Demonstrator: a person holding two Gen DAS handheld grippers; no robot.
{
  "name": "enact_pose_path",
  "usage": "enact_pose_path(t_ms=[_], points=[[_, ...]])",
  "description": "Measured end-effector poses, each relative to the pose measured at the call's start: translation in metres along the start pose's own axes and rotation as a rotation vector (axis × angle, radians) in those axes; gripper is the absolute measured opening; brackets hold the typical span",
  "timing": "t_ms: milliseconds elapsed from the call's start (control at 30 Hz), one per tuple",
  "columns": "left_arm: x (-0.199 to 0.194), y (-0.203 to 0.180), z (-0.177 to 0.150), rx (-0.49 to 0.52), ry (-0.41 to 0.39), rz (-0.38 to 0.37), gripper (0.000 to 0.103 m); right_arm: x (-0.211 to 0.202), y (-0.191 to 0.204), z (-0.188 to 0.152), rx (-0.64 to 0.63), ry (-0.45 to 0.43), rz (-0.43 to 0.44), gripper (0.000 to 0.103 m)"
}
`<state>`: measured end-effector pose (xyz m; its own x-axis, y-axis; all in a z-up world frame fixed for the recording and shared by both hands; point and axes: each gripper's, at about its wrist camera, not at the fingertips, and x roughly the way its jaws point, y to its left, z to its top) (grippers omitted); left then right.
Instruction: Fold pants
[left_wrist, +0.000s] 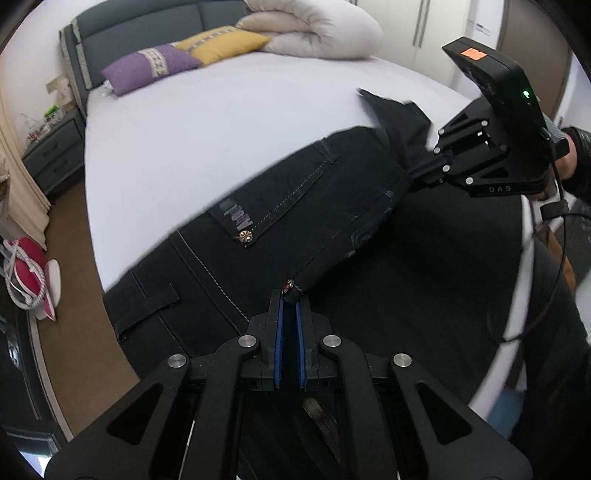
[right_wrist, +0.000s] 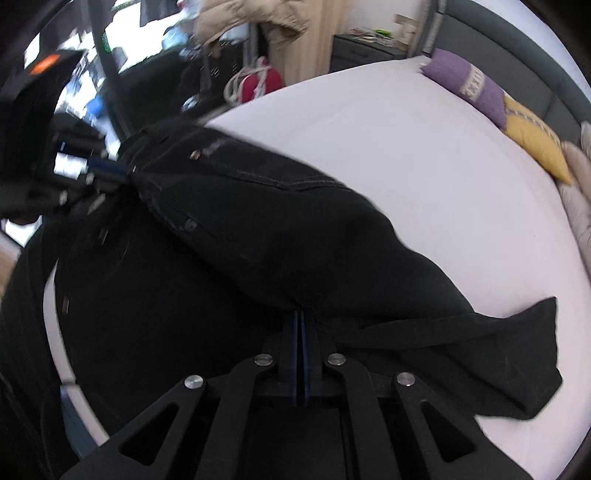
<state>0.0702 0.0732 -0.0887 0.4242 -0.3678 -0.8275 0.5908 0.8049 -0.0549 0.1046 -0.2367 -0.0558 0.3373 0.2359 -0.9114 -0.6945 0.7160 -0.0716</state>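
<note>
Both grippers clamp black pants (left_wrist: 325, 192): left gripper (left_wrist: 290, 295) pinches the waistband corner at lower centre of its frame, right gripper (right_wrist: 301, 314) pinches the leg fabric at lower centre of its own. Pants hang stretched between them over the white bed (left_wrist: 207, 122), hems trailing lower right in right view. Looks mid-fold, lengthwise; next likely lay the doubled pants flat on the sheet, edges aligned.

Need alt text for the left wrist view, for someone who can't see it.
The left gripper is shut on a corner of black pants held over a white bed, while the right gripper pinches the far end. Purple and yellow pillows lie by the headboard.
</note>
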Motion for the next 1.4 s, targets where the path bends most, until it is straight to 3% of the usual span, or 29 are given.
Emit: enact_pose_path(t_ms=[267, 567, 767, 867, 1000, 1400], points=[[-0.009, -0.055, -0.055, 0.128, 0.094, -0.05, 0.005, -0.014, 0.084, -0.063, -0.228, 0.102, -0.114, 0.003], [-0.03, -0.077, -0.068, 0.166, 0.114, -0.084, 0.005, -0.035, 0.124, -0.09, -0.267, 0.13, -0.157, 0.003], [-0.035, -0.078, -0.053, 0.156, 0.111, -0.094, 0.005, -0.035, 0.134, -0.096, -0.272, 0.157, -0.177, 0.003], [-0.031, -0.076, -0.061, 0.139, 0.109, -0.095, 0.005, -0.03, 0.134, -0.1, -0.26, 0.166, -0.179, 0.003], [-0.033, -0.076, -0.068, 0.147, 0.09, -0.073, 0.005, -0.023, 0.142, -0.099, -0.316, 0.173, -0.25, 0.004], [-0.039, -0.083, -0.071, 0.15, 0.08, -0.002, 0.01, -0.02, 0.169, -0.122, -0.304, 0.177, -0.248, 0.003]])
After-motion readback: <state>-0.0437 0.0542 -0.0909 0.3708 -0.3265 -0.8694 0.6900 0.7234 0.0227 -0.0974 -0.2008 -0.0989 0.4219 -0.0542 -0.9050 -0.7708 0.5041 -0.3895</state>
